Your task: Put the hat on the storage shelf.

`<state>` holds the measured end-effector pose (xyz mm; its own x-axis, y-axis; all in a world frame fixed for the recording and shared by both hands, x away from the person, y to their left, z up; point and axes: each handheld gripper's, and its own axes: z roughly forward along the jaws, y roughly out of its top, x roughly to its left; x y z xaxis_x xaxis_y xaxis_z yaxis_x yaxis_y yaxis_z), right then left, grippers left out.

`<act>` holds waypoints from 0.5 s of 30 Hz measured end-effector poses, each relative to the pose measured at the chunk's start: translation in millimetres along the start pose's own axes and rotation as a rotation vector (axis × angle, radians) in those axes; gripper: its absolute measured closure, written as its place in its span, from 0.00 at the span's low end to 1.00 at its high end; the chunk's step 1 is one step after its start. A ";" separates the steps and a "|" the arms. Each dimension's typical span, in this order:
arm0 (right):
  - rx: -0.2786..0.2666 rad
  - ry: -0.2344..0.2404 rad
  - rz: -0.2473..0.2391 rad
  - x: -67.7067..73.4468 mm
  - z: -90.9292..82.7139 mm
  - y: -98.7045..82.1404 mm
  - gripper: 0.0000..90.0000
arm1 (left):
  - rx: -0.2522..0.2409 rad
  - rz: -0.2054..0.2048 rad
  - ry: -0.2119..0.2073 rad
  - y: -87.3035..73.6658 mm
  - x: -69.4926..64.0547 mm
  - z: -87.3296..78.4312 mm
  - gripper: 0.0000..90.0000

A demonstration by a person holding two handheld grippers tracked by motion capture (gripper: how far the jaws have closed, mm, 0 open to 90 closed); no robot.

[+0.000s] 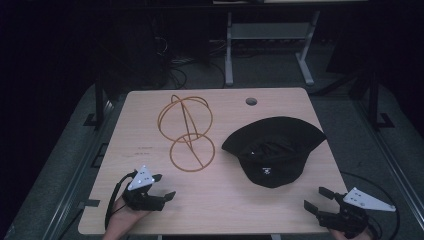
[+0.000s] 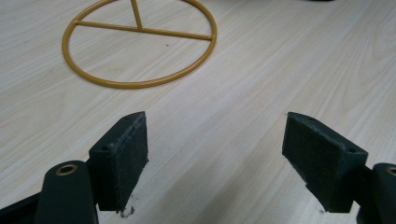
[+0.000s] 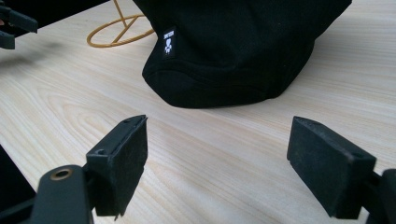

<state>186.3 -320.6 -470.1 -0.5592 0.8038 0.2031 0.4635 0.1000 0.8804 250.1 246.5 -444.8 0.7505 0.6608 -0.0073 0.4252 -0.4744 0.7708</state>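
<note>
Dim room, pale wooden table [image 1: 220, 200], and nothing looks begun: the left gripper [image 1: 161, 187], nearer the person than the gold wire stand [image 1: 186, 131], has its jaws spread wide and empty. Right of that stand a black cap [image 1: 272, 147] lies soft and slumped, a small white label on its band. Further right and nearer the person, the right gripper [image 1: 316, 199] gapes empty too, so I judge every step remains.

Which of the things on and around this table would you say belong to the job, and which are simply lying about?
Probably the job (none stated):
black hat
gold wire stand
left gripper and right gripper, both open

Lying about:
grey frame behind the table
floor cables
</note>
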 end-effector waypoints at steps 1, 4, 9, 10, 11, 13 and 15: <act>0.000 0.000 0.000 0.0 0.0 0.0 0.22 | 0.000 0.000 0.000 0.0 0.0 0.0 0.24; 0.001 0.002 0.006 -1.1 1.3 -0.2 0.22 | -0.001 -0.008 0.000 -0.7 0.7 0.9 0.24; 0.001 0.004 0.007 -1.4 1.1 -0.8 0.22 | 0.001 0.000 -0.001 -0.1 0.6 0.2 0.24; -0.001 0.004 0.008 -1.7 0.6 -0.9 0.22 | -0.002 0.002 0.000 0.1 0.5 0.2 0.24; -0.001 0.004 0.008 -1.7 0.6 -0.9 0.22 | -0.002 0.004 -0.002 0.3 0.5 0.3 0.24; -0.004 0.005 0.012 -1.6 0.4 -0.4 0.21 | -0.005 -0.001 -0.004 0.9 -0.4 0.2 0.24; -0.006 0.005 0.008 -1.6 0.3 0.0 0.21 | -0.012 0.000 -0.003 1.6 -0.9 -0.6 0.23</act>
<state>187.4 -321.7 -470.5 -0.5586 0.8018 0.2122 0.4640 0.0901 0.8812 249.9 245.5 -443.1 0.7516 0.6595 -0.0092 0.4194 -0.4671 0.7784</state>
